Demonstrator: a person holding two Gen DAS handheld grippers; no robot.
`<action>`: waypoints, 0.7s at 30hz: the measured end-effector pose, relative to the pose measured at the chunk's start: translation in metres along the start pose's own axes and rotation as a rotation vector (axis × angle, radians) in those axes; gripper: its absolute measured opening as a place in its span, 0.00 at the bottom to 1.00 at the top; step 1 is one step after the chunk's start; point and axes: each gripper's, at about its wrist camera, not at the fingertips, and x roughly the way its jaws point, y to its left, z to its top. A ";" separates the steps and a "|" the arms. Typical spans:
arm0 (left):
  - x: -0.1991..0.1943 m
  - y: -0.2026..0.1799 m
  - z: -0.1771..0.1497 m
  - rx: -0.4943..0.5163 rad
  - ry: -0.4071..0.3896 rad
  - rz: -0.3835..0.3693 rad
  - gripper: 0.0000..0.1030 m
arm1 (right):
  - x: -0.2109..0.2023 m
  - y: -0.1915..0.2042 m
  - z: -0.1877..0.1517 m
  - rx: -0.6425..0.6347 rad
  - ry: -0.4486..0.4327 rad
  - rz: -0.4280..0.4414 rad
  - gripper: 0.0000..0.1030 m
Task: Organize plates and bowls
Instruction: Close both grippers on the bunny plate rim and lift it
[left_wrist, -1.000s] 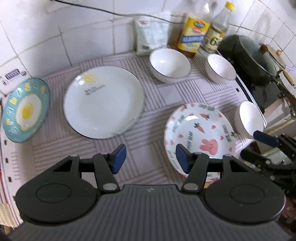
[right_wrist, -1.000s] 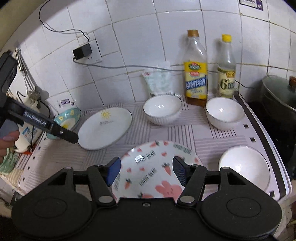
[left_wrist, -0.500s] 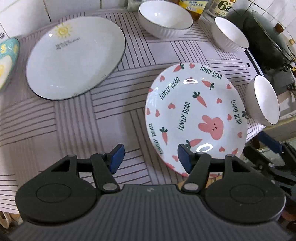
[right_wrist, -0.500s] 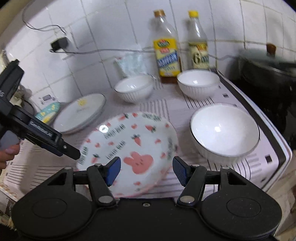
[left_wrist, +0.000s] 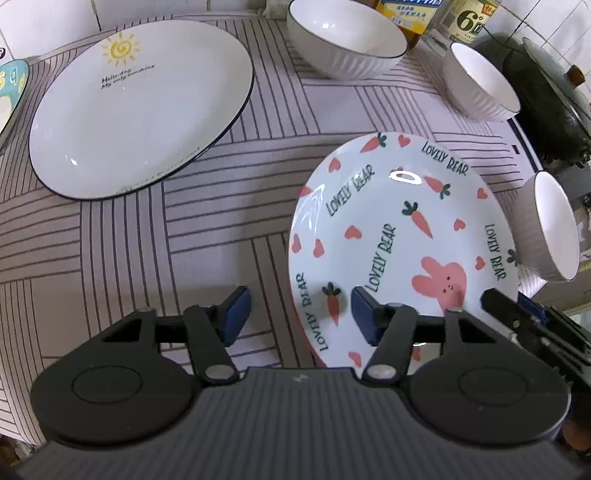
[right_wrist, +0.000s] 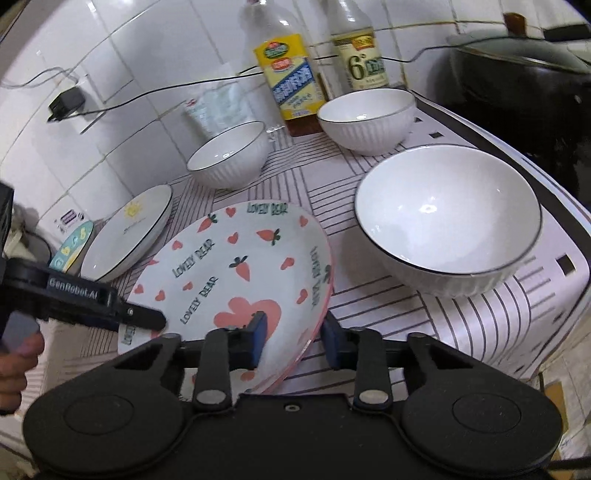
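On the bench, a striped mat (left_wrist: 221, 221) under all the dishes.

Far left edge: teal egg-print plate (left_wrist: 11, 92), mostly cut off. Just beside it, toward the back left: large white sun plate (left_wrist: 140, 110) with a dark rim, lying flat.

Front, left of centre: left gripper (left_wrist: 301, 314), pointing steeply down. Jaws just been closing, yet apart; left rim of the carrot-and-rabbit plate (left_wrist: 406, 229) between them, one blue pad out over the mat, the other over the plate's inside, neither seen pressing.

Back centre: ribbed white bowl (left_wrist: 347, 40), upright. Front centre to right: the carrot-and-rabbit plate itself, near the bench's front edge, printed "LOVELY BEAR".

Back right: second ribbed bowl (left_wrist: 480, 85), in front of a yellow-labelled oil bottle (right_wrist: 291, 74) and a vinegar bottle (right_wrist: 364, 55) by the tiled wall.

Front right: right gripper (right_wrist: 293, 336), jaws just been closing and now narrow around the plate's right rim, one pad inside, one just outside. Cannot tell whether clamped.

Right edge: third ribbed bowl (left_wrist: 554, 229), just beside the plate. Beyond the bench, a dark lidded pot (right_wrist: 517, 74).
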 end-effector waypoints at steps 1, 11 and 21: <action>-0.001 -0.001 -0.001 0.008 -0.005 0.011 0.49 | 0.000 -0.002 -0.001 0.011 0.009 0.009 0.25; -0.001 -0.007 0.000 0.040 0.021 -0.023 0.26 | 0.007 -0.011 -0.006 0.110 0.044 0.046 0.18; -0.002 -0.013 0.001 0.045 0.041 0.006 0.26 | 0.010 -0.008 0.003 0.075 0.087 0.062 0.19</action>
